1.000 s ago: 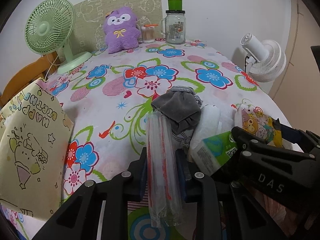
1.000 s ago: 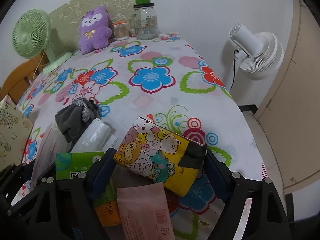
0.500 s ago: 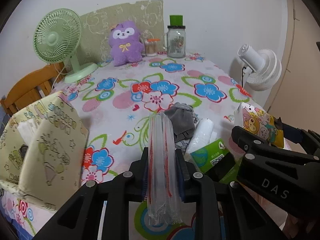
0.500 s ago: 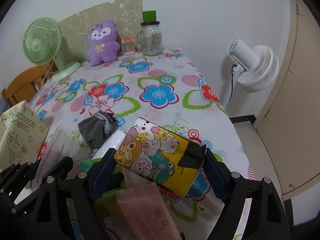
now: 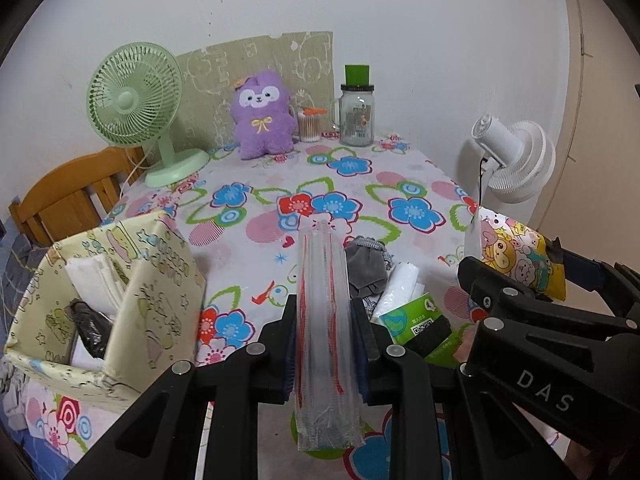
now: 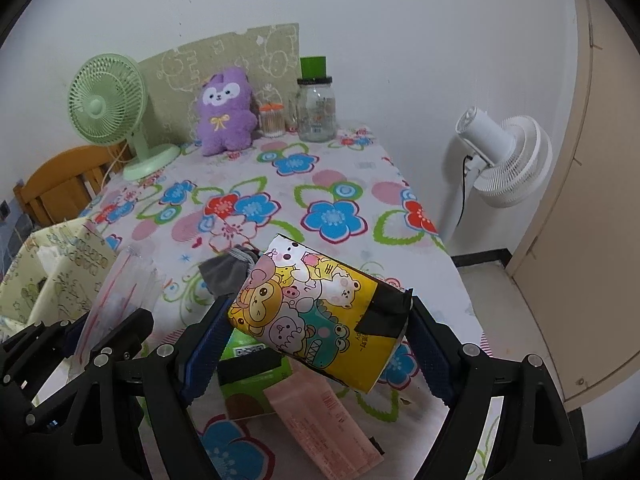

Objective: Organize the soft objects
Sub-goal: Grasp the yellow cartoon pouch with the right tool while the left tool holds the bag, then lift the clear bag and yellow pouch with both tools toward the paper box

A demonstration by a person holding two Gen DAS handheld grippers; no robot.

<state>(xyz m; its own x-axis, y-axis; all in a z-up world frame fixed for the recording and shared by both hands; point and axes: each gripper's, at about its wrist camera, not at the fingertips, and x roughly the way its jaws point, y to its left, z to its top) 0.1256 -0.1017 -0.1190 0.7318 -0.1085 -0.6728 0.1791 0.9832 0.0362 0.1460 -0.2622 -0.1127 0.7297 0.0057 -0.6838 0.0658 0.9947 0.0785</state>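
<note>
At the bottom centre of the left wrist view, the left gripper has its jaws pressed in on a clear plastic packet with red lines, which stands upright between them and sticks out above and below. To the lower right of that frame the right gripper reaches in, its jaws spread wide and clamped on both ends of a yellow cartoon-printed pack, held tilted above the tablecloth.

Under and between the two grippers lie more soft things on the flowered cloth: a grey cloth bundle just behind the packet, a white pack beside it, a green tissue pack toward the lower right, and, in the right wrist view, a pink packet at the bottom centre.

At the left edge of the left wrist view stands a pale yellow printed box, open at the top, with white folded items and something dark inside.

Along the top of the frame, by the wall, stand a green desk fan, a purple plush toy, a small jar of cotton swabs and a glass jar with a green lid. A white fan stands at the right, off the table, and a wooden chair shows at the left.
</note>
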